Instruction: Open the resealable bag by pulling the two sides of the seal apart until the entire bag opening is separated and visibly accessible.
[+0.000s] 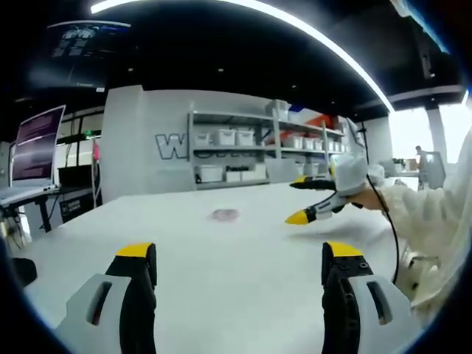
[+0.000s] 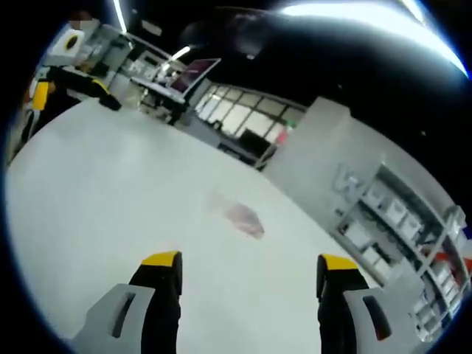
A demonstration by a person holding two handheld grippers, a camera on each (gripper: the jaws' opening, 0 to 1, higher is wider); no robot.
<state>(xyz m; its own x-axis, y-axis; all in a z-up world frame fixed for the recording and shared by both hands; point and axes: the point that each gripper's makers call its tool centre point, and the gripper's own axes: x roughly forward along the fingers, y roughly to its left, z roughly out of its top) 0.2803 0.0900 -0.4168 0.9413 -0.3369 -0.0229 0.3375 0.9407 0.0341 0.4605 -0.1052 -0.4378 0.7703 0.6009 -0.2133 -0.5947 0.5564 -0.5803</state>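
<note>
The left gripper [image 1: 240, 262] and right gripper [image 2: 249, 273] hovered over the broad white table [image 1: 221, 295], jaws spread wide, holding nothing. Beyond both, the small clear pinkish resealable bag [image 1: 226, 214] lay flat mid-table. Past it stood grey shelves of white bins [image 1: 243, 151].

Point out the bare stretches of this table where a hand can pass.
Most of the white table is bare. Free: the wide stretch between the left gripper and the small bag, and the tabletop left of the bag. Tighter: right of the bag, where the right gripper, jaws open, hangs over the table.
</note>
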